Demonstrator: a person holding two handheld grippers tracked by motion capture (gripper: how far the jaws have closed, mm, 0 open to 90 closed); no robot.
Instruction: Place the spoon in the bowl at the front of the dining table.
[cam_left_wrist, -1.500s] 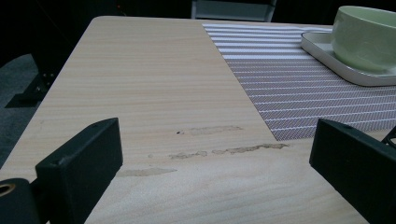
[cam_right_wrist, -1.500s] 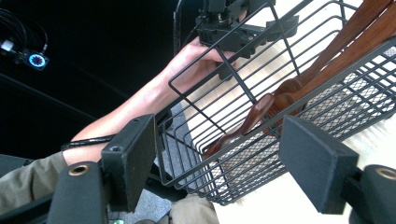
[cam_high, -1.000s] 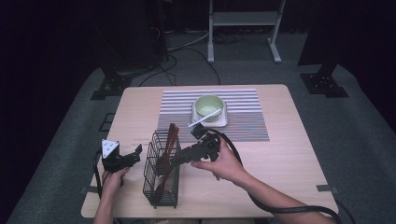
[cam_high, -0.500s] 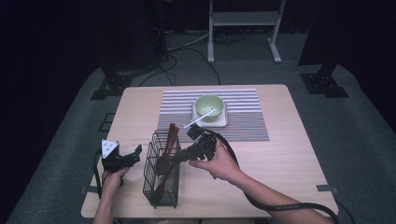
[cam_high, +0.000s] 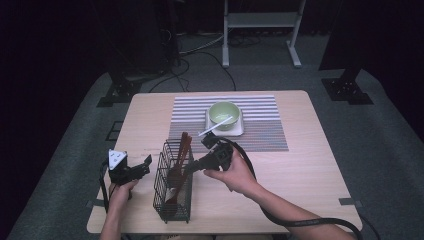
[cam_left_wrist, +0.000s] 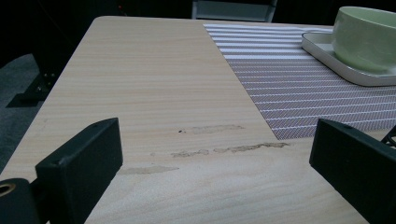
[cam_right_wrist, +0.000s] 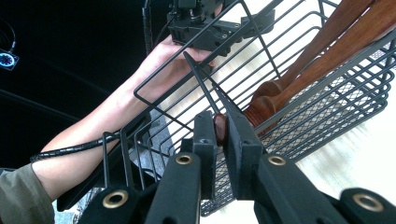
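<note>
Wooden utensil (cam_right_wrist: 219, 128) pinched by right tool (cam_right_wrist: 223, 135) inside basket (cam_high: 172, 187); left tool (cam_left_wrist: 210, 154) spread.

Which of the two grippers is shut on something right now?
The right gripper, reaching into the black wire basket: its jaws pinch a brown wooden utensil handle. The left gripper rests open beside the basket, holding nothing.

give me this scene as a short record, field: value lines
table: wooden table, striped mat at the far middle
basket: black wire basket with wooden utensils inside
bowl: green bowl on a white tray, a white spoon in it
left gripper: open, empty, beside the basket
right gripper: shut on a wooden utensil handle at the basket
</note>
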